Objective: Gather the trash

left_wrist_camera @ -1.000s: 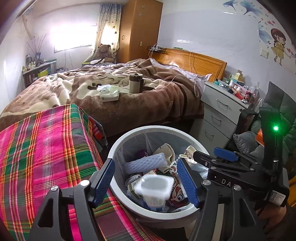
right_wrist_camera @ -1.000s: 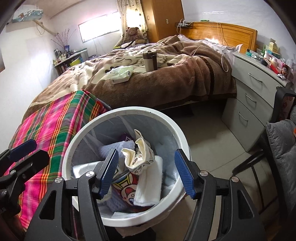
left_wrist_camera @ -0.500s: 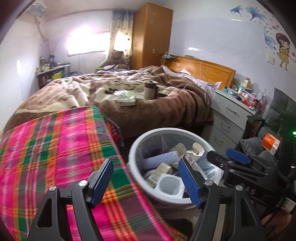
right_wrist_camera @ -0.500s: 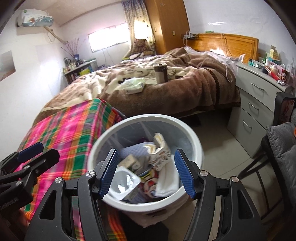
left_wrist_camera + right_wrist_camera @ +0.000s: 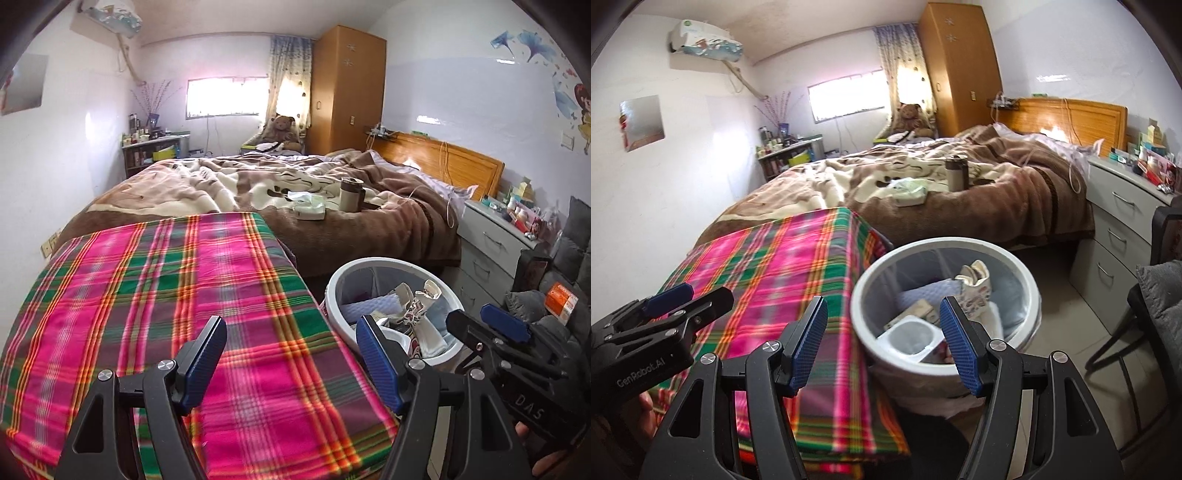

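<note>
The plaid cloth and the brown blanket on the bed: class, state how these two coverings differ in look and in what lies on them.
The plaid cloth is bright pink and green checks, while the brown blanket is brown and cream. The plaid cloth lies flat and smooth; the brown blanket is rumpled into folds. Nothing shows on the plaid cloth, whereas the brown blanket carries a mug and a tissue pack. Both are fabric coverings.

The tabletop [image 5: 166,302], covered by a pink, green and orange plaid cloth, carries no loose items. Just beside it on the tiled floor [image 5: 1067,317] stands a white round plastic bin [image 5: 945,245] holding trash. The bed [image 5: 229,184], under a brown and cream blanket, bears a metal flask [image 5: 349,194] and a pale tissue pack [image 5: 308,206].
</note>
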